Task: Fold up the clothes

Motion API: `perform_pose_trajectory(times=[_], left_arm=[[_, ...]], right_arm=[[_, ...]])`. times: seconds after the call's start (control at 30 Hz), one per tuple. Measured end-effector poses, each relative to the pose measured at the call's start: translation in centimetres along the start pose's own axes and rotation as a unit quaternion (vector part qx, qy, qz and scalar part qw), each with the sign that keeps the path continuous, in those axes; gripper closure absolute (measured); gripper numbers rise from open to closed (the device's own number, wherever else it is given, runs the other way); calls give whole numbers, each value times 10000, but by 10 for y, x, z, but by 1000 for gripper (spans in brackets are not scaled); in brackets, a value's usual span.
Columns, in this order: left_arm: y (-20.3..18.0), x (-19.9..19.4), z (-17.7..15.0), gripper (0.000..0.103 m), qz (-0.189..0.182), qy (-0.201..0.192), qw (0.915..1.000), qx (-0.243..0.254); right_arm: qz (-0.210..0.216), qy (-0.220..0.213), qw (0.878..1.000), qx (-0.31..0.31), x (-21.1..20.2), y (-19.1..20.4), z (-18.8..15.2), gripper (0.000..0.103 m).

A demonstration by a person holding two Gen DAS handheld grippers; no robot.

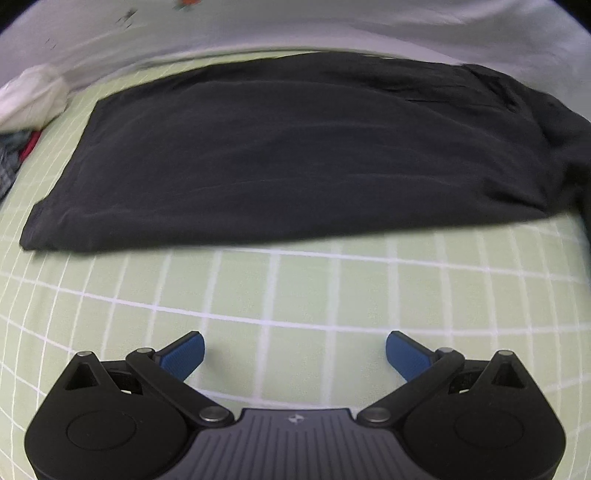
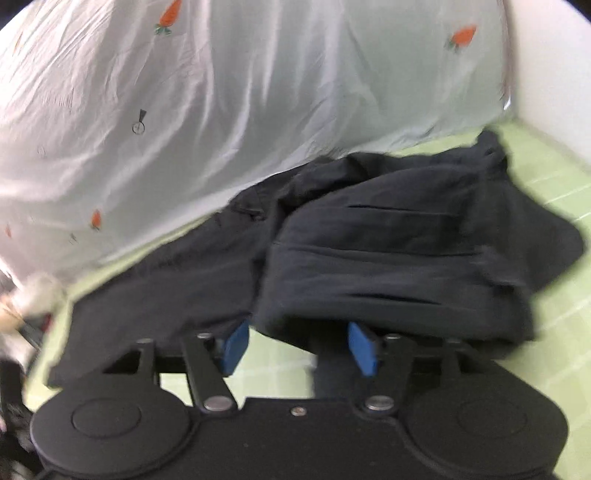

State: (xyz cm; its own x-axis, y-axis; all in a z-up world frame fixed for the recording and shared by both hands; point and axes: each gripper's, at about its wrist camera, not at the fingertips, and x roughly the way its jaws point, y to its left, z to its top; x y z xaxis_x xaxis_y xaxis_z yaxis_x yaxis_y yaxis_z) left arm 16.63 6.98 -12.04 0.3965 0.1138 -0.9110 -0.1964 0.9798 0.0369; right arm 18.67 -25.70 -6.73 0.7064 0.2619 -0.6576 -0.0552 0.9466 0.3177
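Left wrist view: your left gripper (image 1: 294,350) hangs over the green checked sheet (image 1: 295,295), tongs released, nothing between the blue pads (image 1: 184,356). The black garment (image 1: 277,155) lies flat on the sheet just beyond, its far edge near the white carrot-print quilt (image 1: 295,26).

Right wrist view, blurred: your right gripper (image 2: 299,345) is spread apart; a folded-over flap of the garment (image 2: 406,258) droops just past the pads, apparently not pinched. The quilt (image 2: 221,92) sits behind the garment
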Motion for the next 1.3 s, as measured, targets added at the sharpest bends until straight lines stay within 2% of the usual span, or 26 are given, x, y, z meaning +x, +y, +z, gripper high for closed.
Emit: perform_pose_trajectory(times=[0.07, 0.2, 0.27, 0.37, 0.5, 0.6, 0.77, 0.87, 0.9, 0.97, 1.0, 1.03, 1.13, 1.2, 1.3], left_arm=[[-16, -5, -4, 0, -166, -19, 9997, 191], [-55, -16, -5, 0, -454, -134, 9968, 641], [-75, -20, -3, 0, -634, -232, 9943, 820], [-106, -23, 6, 3, -827, -409, 9906, 1012], [-145, -20, 24, 20, -1048, -581, 9842, 1303], [-172, -20, 38, 27, -1186, -730, 9776, 1578], [-208, -14, 51, 29, -1289, -927, 9645, 2111], [-225, -5, 52, 29, -1249, -963, 9608, 2279], [-229, -1, 51, 32, -1242, -979, 9604, 2293], [-234, 3, 50, 46, -1316, -987, 9598, 2274], [-236, 4, 50, 62, -1383, -979, 9591, 2268], [-238, 3, 48, 83, -1420, -1013, 9578, 2287], [-247, -3, 44, 86, -1454, -1182, 9526, 2396], [-248, -7, 43, 88, -1410, -1259, 9501, 2480], [-244, -14, 46, 90, -1447, -1336, 9490, 2463]], right_arm=[[-436, -132, 9990, -30, -22, -13, -6, 22], [-1181, -156, 9920, 427, -28, -47, -10, 15], [-1327, -109, 9889, 665, -24, -64, -12, 11], [-1268, 42, 9896, 678, -11, -75, -16, 10], [-928, 4, 9932, 703, -3, -76, -14, 10], [-908, -124, 9927, 784, 13, -77, 0, 6], [-1135, -234, 9916, 573, 30, -72, 12, 5], [-1161, -288, 9916, 482, 32, -72, 11, 5], [-1144, -294, 9918, 498, 32, -74, 10, 5], [-1052, -256, 9922, 622, 35, -79, 11, 5], [-1007, -235, 9924, 669, 36, -81, 11, 5], [-969, -226, 9928, 673, 37, -81, 12, 7], [-954, -279, 9939, 487, 36, -75, 15, 19], [-1041, -367, 9934, 306, 31, -70, 18, 31], [-1083, -438, 9930, 155, 24, -67, 22, 37]])
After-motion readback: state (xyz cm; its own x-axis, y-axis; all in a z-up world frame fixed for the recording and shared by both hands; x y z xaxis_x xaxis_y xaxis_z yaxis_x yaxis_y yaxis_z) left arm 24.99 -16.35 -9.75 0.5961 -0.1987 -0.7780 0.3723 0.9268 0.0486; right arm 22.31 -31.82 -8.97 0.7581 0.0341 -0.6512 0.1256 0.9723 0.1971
